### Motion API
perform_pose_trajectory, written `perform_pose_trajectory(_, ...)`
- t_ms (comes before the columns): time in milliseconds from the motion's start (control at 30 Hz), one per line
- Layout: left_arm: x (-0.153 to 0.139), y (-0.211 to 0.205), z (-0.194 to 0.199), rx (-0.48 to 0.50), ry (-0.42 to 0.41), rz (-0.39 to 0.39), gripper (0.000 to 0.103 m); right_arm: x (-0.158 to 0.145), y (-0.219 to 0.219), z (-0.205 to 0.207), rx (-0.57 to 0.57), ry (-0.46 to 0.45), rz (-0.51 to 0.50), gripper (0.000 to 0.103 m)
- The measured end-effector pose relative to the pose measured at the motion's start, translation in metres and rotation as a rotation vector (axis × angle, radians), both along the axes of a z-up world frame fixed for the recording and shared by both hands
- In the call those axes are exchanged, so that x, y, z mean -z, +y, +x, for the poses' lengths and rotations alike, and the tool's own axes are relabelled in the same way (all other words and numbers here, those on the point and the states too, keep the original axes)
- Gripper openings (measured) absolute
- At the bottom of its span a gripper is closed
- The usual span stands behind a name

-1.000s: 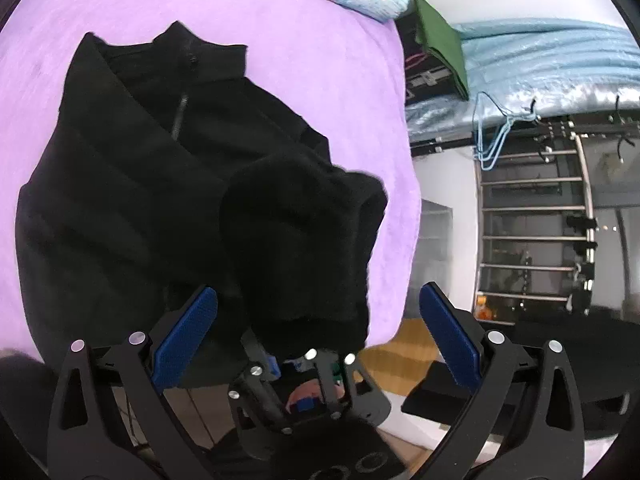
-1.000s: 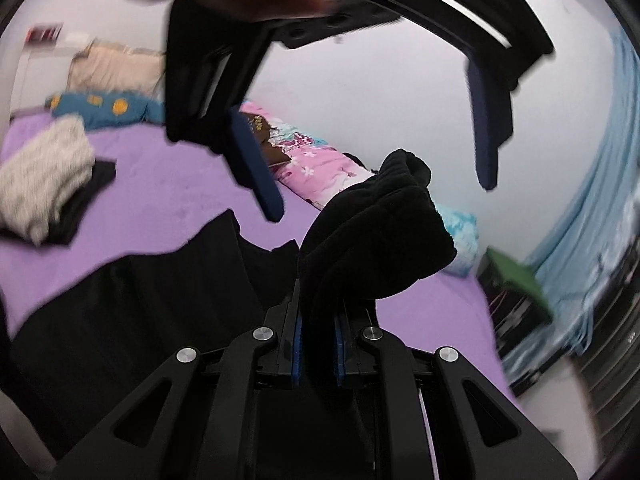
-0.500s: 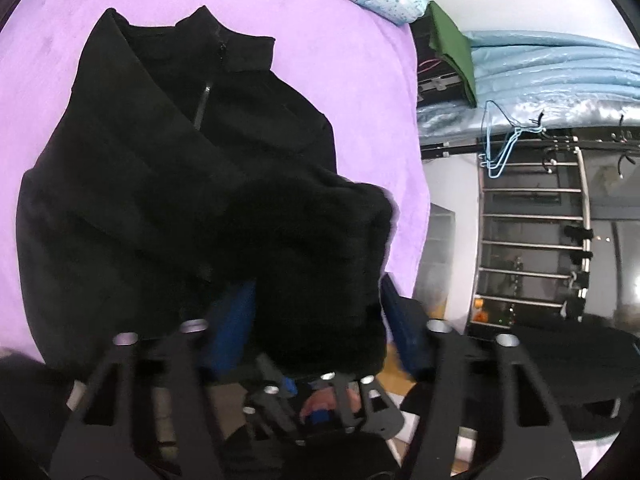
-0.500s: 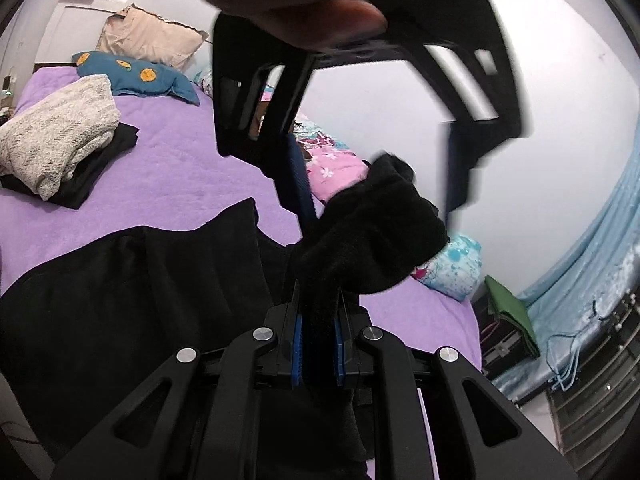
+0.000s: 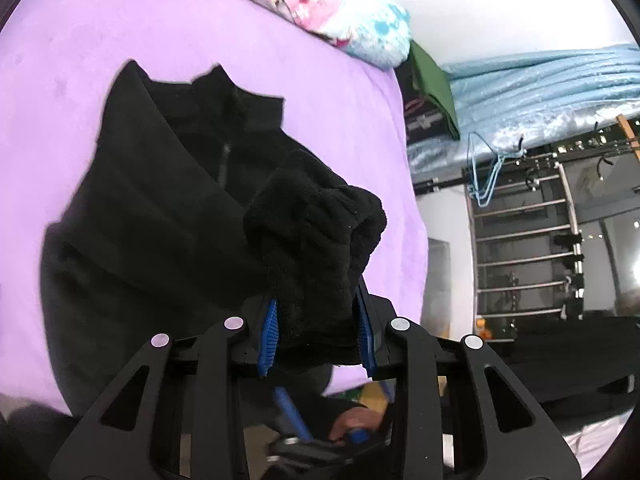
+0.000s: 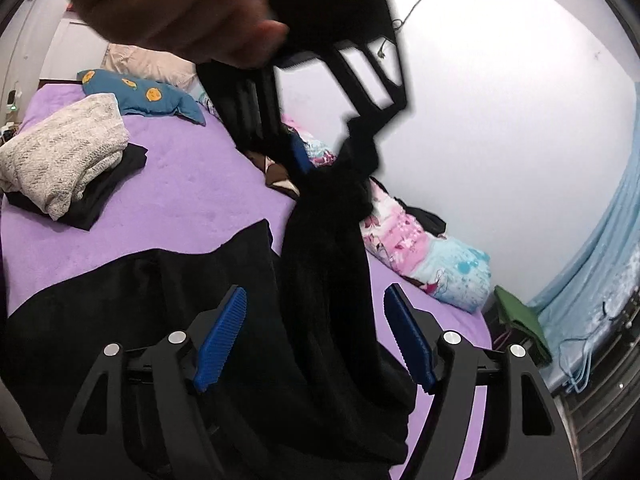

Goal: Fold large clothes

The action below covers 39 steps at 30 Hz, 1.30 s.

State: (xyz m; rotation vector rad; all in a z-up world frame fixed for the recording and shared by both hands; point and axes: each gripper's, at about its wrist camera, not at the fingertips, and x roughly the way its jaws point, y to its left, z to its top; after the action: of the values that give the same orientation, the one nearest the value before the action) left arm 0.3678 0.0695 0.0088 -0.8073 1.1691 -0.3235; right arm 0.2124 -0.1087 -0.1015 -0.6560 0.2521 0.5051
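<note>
A black fleece jacket lies spread on the purple bed, collar toward the pillows. My left gripper is shut on the jacket's sleeve cuff and holds it lifted above the body of the jacket. In the right wrist view the sleeve hangs stretched from the left gripper overhead. My right gripper is open, its blue pads on either side of the hanging sleeve without touching it.
Folded clothes are stacked at the bed's far left. Pillows line the wall. A green cloth, blue curtain, hangers and a metal rack stand beyond the bed's right edge.
My left gripper has closed on the sleeve cuff. My right gripper has opened and let the sleeve go, and the left has lifted it higher.
</note>
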Motion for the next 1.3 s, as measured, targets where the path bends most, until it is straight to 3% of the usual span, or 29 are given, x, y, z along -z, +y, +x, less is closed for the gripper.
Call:
perform_pose_trajectory(100, 0.007, 0.019, -0.005, -0.029, -0.02, 0.011, 0.031, 0.005, -0.008, 0.011, 0.023, 0.043, 0.018, 0.072)
perform_pose_trajectory(333, 0.055, 0.079, -0.012, -0.109, -0.029, 0.018, 0.031, 0.028, -0.03, 0.036, 0.082, 0.158, 0.051, 0.073)
perform_pose_trajectory(500, 0.11, 0.106, -0.014, -0.149, 0.027, 0.004, 0.031, 0.052, -0.051, 0.058, 0.131, 0.26, 0.071, 0.073)
perform_pose_trajectory(667, 0.168, 0.113, -0.019, -0.111, 0.045, -0.008, 0.032, 0.066, -0.081, 0.091, 0.182, 0.375, 0.142, 0.076)
perform_pose_trajectory(767, 0.189, 0.118, -0.023, -0.081, 0.009, -0.004, 0.033, 0.069, -0.105, 0.125, 0.229, 0.443, 0.197, 0.079)
perform_pose_trajectory(1000, 0.22, 0.128, -0.038, -0.073, -0.101, -0.083, 0.038, 0.063, -0.163, 0.235, 0.386, 0.649, 0.46, 0.079)
perform_pose_trajectory(1167, 0.249, 0.145, -0.048, -0.105, -0.093, -0.18, 0.04, 0.067, -0.166, 0.305, 0.5, 0.718, 0.464, 0.079)
perform_pose_trajectory(1300, 0.258, 0.144, -0.045, -0.076, -0.048, -0.139, 0.042, 0.077, -0.159, 0.35, 0.578, 0.834, 0.466, 0.079)
